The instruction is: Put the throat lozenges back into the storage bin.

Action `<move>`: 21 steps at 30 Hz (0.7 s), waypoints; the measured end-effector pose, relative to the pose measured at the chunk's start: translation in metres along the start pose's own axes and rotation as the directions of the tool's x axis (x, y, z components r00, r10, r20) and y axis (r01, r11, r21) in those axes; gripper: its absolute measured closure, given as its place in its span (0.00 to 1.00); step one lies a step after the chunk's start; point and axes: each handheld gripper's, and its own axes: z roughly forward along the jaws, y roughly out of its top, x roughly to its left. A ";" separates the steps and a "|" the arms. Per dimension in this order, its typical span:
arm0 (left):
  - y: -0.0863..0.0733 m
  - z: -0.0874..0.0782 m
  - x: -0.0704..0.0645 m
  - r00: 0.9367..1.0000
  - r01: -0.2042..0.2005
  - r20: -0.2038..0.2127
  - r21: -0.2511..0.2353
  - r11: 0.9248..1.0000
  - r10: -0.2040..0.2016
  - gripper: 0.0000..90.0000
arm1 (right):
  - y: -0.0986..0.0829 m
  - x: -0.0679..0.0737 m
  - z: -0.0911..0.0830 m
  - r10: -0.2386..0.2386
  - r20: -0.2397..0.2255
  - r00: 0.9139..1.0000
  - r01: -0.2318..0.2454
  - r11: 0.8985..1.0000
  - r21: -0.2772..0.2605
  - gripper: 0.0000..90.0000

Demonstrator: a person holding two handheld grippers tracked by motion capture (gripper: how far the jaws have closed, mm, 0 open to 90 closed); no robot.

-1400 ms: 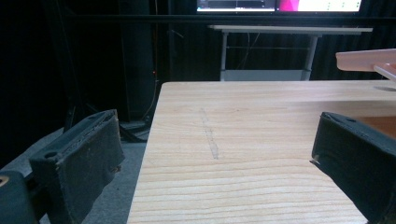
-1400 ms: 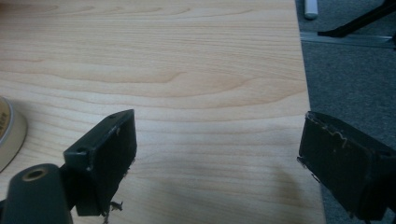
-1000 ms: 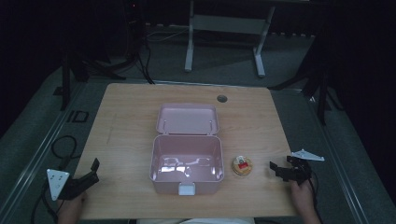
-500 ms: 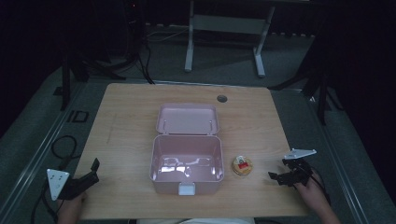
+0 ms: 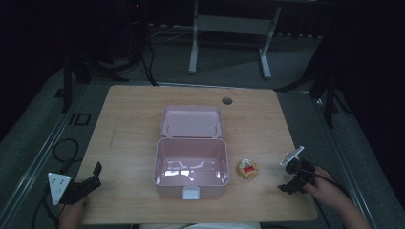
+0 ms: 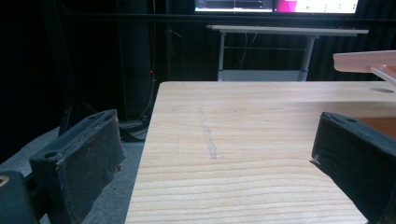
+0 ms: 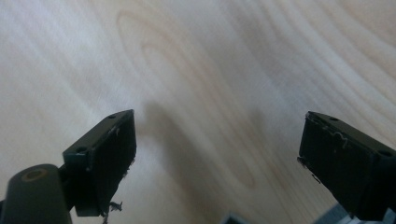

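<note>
Movement shows on our right gripper (image 5: 292, 180), which has swung down and nearer over bare table (image 5: 133, 119), fingers wide and empty, while the left gripper (image 5: 86, 183) waits wide, leaving the small round snack (image 5: 248, 169) just right of the open pink box (image 5: 191, 162).

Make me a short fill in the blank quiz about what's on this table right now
1. The lid of the pink box is ____.
2. The small round item lies on the table to the ____ of the box.
3. The jaws of the right gripper hold ____.

Missing words: open; right; nothing
</note>
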 end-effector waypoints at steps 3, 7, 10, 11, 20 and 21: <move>0.000 0.000 0.000 1.000 -0.006 0.001 0.001 1.000 0.006 0.03 | 0.005 0.002 -0.001 -0.042 -0.004 0.999 0.042 0.995 0.095 0.12; 0.000 0.000 0.000 1.000 -0.005 0.002 0.000 1.000 0.005 0.03 | 0.011 0.005 -0.002 -0.088 -0.021 0.996 0.090 0.971 0.222 0.12; 0.000 0.000 0.000 1.000 -0.006 0.003 0.000 1.000 0.006 0.03 | 0.013 0.007 -0.005 -0.107 -0.032 0.994 0.111 0.957 0.267 0.12; 0.000 0.000 0.000 1.000 -0.006 0.004 0.000 1.000 0.006 0.03 | 0.013 0.007 -0.006 -0.115 -0.032 0.993 0.119 0.954 0.274 0.12; 0.000 0.000 0.000 1.000 -0.005 0.006 0.000 1.000 0.005 0.03 | 0.018 0.005 -0.020 -0.099 -0.047 0.994 0.108 0.955 0.276 0.14; 0.000 0.000 0.000 1.000 -0.005 0.006 0.000 1.000 0.005 0.03 | 0.019 0.005 -0.021 -0.097 -0.045 0.994 0.106 0.956 0.273 0.14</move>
